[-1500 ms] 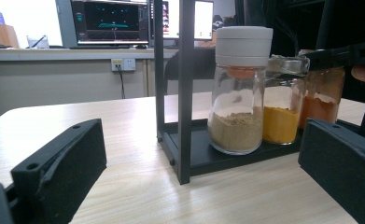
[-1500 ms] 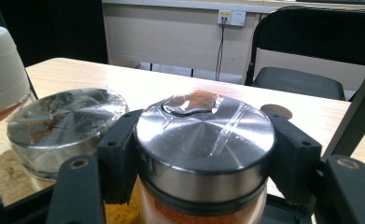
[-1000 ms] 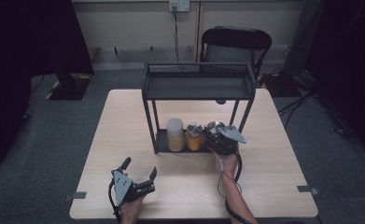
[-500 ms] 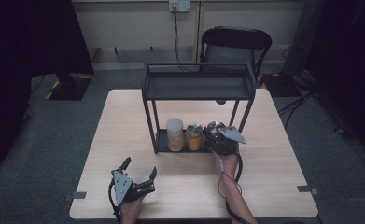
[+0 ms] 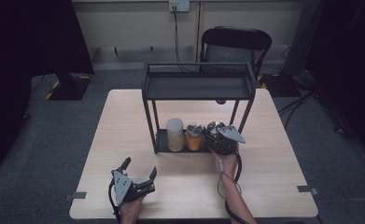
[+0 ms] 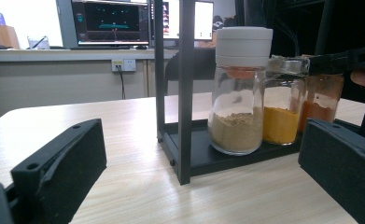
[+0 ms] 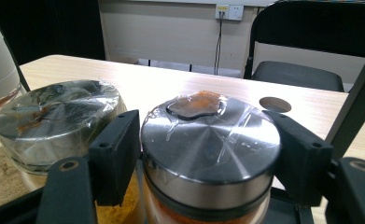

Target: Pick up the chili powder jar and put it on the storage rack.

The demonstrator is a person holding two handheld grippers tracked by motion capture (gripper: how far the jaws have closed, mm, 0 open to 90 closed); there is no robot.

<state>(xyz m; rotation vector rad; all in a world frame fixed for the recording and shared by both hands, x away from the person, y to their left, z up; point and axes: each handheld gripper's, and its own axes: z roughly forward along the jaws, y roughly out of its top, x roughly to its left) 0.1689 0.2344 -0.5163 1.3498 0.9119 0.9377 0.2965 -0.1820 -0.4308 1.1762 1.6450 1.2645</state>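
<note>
My right fingers [image 7: 208,158] stand on either side of the steel-lidded jar of orange powder [image 7: 210,140] on the rack's bottom shelf [image 5: 164,140]; they have just been easing apart, and I cannot tell whether the pads touch the lid. A second steel-lidded jar [image 7: 54,121] sits just beside my left-hand finger. My left fingers [image 5: 138,175] rest wide apart and empty on the desk [image 5: 273,154], well apart from the rack.

Jaws, just opening, flank the steel-lidded jar [image 7: 210,140] of orange powder.
</note>
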